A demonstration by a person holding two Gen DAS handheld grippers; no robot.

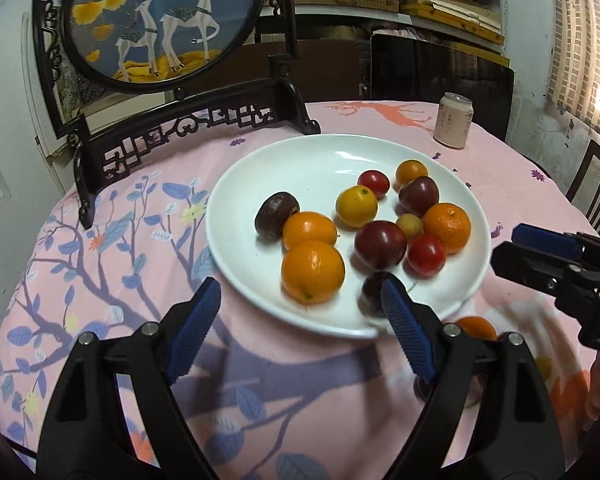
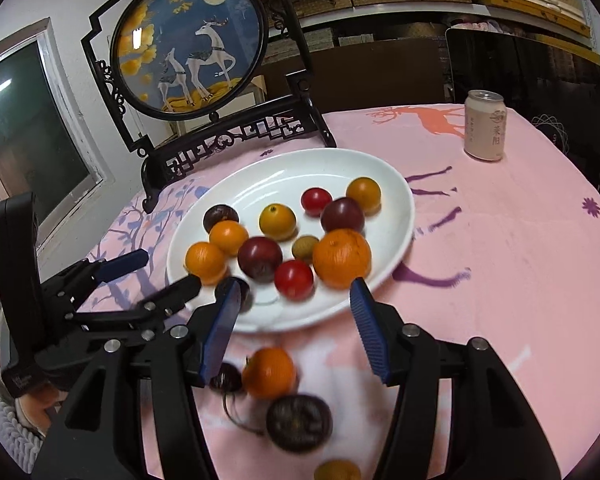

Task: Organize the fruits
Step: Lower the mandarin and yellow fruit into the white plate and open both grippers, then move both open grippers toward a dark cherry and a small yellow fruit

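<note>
- Fruits are sitting in a white plate (image 1: 236, 216) on the pink-clothed desk (image 2: 500, 240): oranges, red tomatoes and dark plums.
- Left gripper (image 1: 300, 312) is hanging over the plate's near rim, jaws spread, nothing between them.
- Right gripper (image 2: 296, 332) is also standing released, gripping nothing.
- An orange (image 2: 269, 372) and a dark fruit (image 2: 299, 422) are lying blurred on the cloth below it, outside the plate.
- A can (image 2: 484, 126) is standing upright, well apart.
</note>
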